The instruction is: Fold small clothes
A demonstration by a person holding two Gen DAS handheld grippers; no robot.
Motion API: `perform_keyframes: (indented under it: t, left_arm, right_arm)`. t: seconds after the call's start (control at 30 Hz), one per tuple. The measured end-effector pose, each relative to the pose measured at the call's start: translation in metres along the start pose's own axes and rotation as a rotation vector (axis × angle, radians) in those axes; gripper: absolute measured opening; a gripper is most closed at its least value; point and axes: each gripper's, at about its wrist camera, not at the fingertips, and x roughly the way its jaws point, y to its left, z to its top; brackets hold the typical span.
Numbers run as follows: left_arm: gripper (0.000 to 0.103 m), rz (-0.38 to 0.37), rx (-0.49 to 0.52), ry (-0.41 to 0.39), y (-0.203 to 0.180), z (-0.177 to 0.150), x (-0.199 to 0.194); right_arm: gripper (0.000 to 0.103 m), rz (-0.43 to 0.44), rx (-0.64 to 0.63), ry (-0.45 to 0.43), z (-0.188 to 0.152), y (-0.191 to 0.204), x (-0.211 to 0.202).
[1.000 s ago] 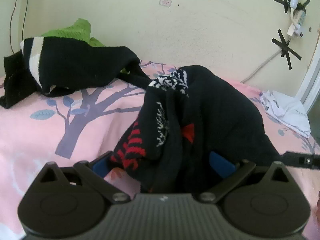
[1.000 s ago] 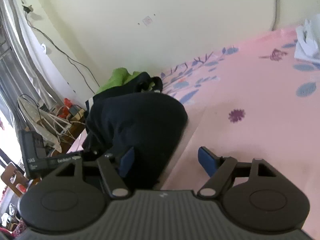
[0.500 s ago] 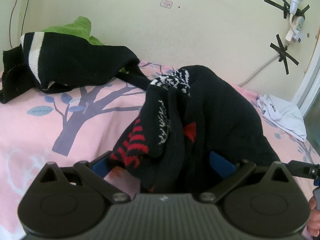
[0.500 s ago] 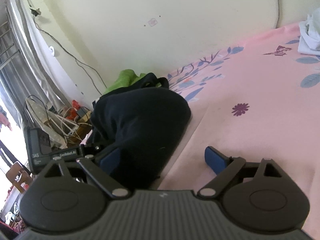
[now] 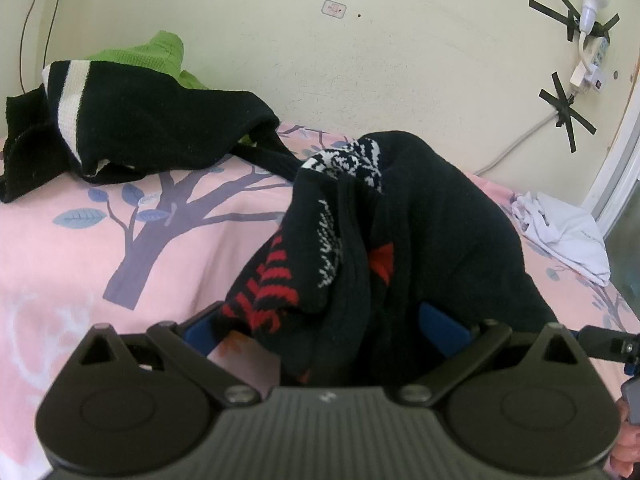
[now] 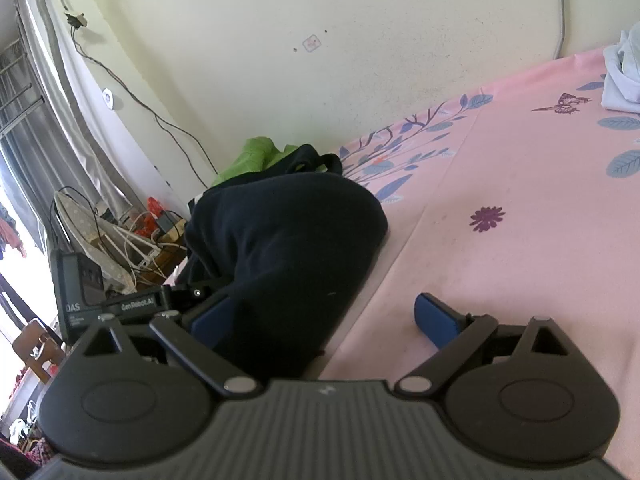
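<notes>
Nearest the left wrist camera, the left gripper (image 5: 324, 324) is standing with its blue pads wide apart and a bunched black sweater (image 5: 400, 248), patterned in red and white, is filling the gap between them; whether the pads are pressing on the knit cannot be told. Beside it, the right gripper (image 6: 328, 316) is spreading, its jaws having just been opening; the same sweater (image 6: 296, 256) is lying heaped against the left pad while the right pad is hanging clear over the pink bedsheet (image 6: 520, 264). Farther back on the sheet, another black garment with a white stripe (image 5: 132, 128) is lying over a green garment (image 5: 160, 50) against the wall (image 5: 400, 48). Off to the right, a crumpled white cloth (image 5: 568, 236) is resting near the bed's far edge.
</notes>
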Motion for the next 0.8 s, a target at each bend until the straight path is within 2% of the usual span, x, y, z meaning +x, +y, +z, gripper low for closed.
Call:
perform_keyframes:
  t: [0.47,0.6,0.8]
  left_arm:
    - [0.103,-0.007,-0.005,-0.001,0.002,0.0,0.0]
    - [0.103,-0.012,-0.008,0.0,0.002,-0.001,0.001]
    - [0.103,-0.042,-0.021,0.007,0.006,0.0,-0.001]
  right_arm:
    - [0.091,-0.012,0.012,0.011,0.0,0.003,0.001]
    - [0.092,0.038,0.031,0.07,0.002,0.009,0.008]
    - [0.092,0.031,-0.009,0.12,0.009,0.023,0.033]
